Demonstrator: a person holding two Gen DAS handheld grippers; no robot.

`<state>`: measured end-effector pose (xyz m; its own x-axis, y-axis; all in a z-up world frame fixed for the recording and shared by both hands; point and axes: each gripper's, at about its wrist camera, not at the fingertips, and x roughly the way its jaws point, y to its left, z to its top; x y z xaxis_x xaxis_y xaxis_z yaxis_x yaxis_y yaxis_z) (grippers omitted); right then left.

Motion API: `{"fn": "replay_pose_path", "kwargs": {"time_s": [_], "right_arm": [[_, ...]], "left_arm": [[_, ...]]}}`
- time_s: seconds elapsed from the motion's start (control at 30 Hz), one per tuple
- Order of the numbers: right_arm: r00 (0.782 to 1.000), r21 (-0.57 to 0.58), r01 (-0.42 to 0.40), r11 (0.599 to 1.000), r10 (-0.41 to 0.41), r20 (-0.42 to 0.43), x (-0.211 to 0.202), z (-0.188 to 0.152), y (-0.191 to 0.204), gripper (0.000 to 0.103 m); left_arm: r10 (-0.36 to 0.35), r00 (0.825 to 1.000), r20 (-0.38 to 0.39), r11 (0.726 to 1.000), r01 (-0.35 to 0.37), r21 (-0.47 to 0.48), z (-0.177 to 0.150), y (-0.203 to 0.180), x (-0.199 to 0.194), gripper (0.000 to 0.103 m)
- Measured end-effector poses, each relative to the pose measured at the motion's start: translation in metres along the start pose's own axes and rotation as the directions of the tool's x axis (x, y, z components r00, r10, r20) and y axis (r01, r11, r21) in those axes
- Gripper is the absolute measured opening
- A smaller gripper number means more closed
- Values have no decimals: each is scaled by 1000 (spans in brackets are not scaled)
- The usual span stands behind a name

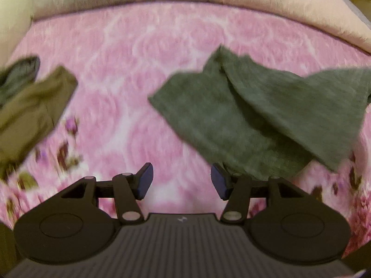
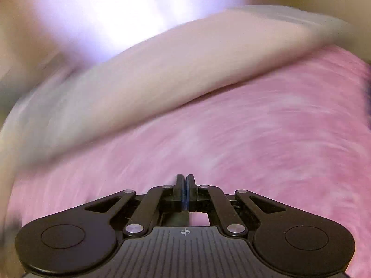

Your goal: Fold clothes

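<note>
A grey-green garment (image 1: 250,115) hangs blurred over the pink floral bedspread (image 1: 129,74), its right side raised toward the frame edge. My left gripper (image 1: 182,181) is open, with nothing between its blue pads (image 1: 146,180). The garment's lower edge lies just past the right pad. An olive garment (image 1: 34,111) and a darker green one (image 1: 18,78) lie at the left. In the right wrist view my right gripper (image 2: 184,183) is shut above the bedspread (image 2: 255,139). A dark green strip of cloth (image 2: 174,219) shows beneath its fingers.
A cream pillow or bolster (image 1: 278,7) runs along the far side of the bed, also seen as a pale bolster (image 2: 162,74) in the right wrist view. Both views are motion-blurred.
</note>
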<state>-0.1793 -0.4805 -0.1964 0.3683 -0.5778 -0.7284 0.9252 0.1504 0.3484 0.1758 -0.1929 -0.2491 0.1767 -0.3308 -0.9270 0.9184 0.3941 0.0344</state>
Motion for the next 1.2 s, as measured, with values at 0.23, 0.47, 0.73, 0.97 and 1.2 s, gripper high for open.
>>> {"fn": "replay_pose_path", "kwargs": {"time_s": [0.23,0.47,0.73,0.97,1.2], "right_arm": [[977,56,139,989,-127,-174,12,20,-63,65],[845,-53,460,886,-455,-281,10,-30,-176,65],[771,-179,607,774,-628,-105,-9,-36,-235,65],[811,-106,571,814,-579,-84,-18,-60,-244,65],[848,-39,511,859,-511,-140,-42,-95,-234,65]], "left_arm": [[20,1000,19,992,-22,122,29,-6,15,51],[29,1000,-12,970,-25,242,31,-15,35,51],[-107,992,-69,955,122,272,35,-59,47,51],[-333,930,-154,941,337,1,44,-78,80,51],[-575,801,-165,791,494,-359,53,-87,119,47]]}}
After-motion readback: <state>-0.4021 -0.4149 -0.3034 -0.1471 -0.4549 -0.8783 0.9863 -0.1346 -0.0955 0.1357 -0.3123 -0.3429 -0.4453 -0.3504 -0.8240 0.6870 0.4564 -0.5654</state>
